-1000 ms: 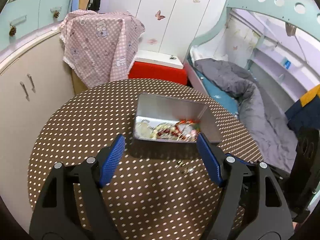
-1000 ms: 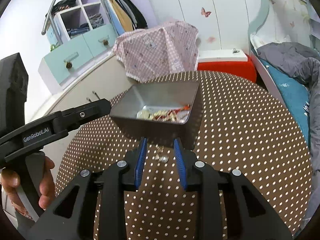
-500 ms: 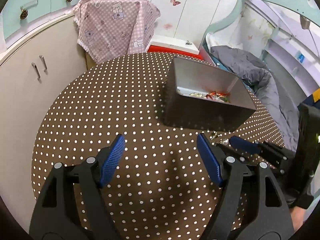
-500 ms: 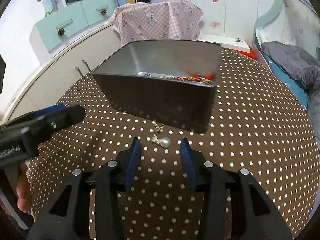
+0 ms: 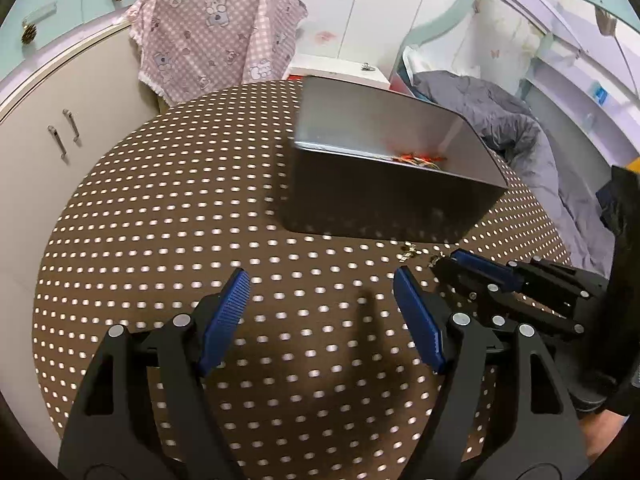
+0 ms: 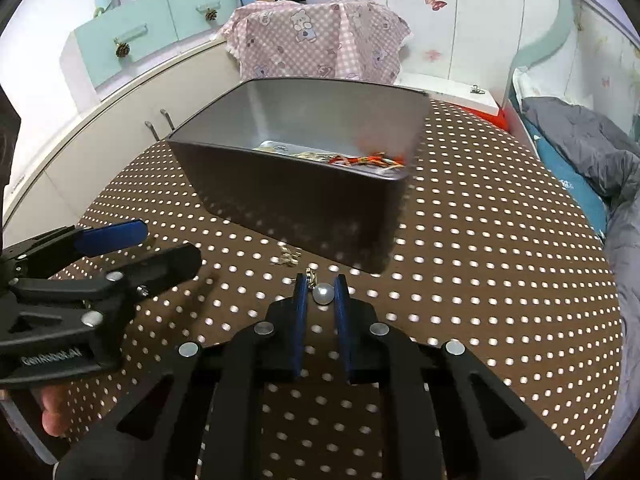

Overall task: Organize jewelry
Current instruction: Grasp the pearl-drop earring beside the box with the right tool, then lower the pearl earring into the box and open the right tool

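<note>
A round table (image 6: 500, 280) under a brown cloth with white dots filled both fisheye views. At the far left of the right wrist view, the left gripper (image 5: 320, 300) reached in over the cloth; in its own view its two blue-padded fingers (image 5: 224, 316) stood wide apart with only dotted cloth between them, holding nothing. Just right of it, near the table's middle, a small gold-coloured trinket (image 6: 289, 258) lay loose on the cloth, too small to tell apart further. Behind it stood a grey metal tin (image 6: 304, 204), open at the top, with a tangle of jewelry (image 6: 360, 159) including red and orange threads lying in its bottom. Directly in front of the tin's near wall, the right gripper (image 6: 322, 294) pointed down at the table, its fingers closing, drawn near together around a pearl earring (image 6: 322, 294) that rested on the cloth; the pearl sat between the blue pads, and whether they pressed on it could not be told. A short gold piece joined to the pearl showed at the left fingertip. Farther back stood a pink checked cloth (image 6: 316, 40) draped over something, and at the far right a bed with a grey quilt (image 6: 592, 140).
</note>
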Tool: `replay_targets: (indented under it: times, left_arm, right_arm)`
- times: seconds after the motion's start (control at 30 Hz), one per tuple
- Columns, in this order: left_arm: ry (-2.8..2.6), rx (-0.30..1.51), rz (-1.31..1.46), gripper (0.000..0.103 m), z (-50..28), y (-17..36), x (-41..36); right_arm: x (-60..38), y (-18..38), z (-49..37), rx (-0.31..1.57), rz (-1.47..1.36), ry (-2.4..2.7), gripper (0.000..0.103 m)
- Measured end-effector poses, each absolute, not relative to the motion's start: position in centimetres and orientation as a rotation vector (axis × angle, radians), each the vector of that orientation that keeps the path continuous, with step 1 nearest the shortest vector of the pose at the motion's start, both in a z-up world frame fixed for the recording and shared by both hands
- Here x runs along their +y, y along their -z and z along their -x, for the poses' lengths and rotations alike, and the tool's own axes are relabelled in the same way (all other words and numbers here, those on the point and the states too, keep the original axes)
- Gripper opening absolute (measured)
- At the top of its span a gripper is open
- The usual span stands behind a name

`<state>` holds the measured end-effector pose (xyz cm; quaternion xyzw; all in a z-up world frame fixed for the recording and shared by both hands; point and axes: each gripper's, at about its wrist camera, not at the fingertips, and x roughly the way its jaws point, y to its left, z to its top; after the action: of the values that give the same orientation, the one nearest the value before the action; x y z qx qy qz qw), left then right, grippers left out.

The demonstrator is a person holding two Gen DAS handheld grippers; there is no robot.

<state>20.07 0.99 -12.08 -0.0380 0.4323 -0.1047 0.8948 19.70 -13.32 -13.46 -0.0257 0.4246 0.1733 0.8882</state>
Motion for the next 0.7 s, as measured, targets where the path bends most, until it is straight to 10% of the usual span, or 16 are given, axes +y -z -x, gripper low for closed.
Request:
replay_targets:
  times: [0.4,0.7]
  left_arm:
    - [0.215,0.876,-0.016,0.073,-20.9,12.8,-4.4]
    - [0.211,0.88,-0.126,0.032,-21.4,13.3,-6.5]
  right_arm:
    - [-19.6,13.3,-19.0,0.882,-0.106,-0.353,0.012]
    - [-19.8,13.3,-18.8,0.89,-0.123,-0.381,0.012]
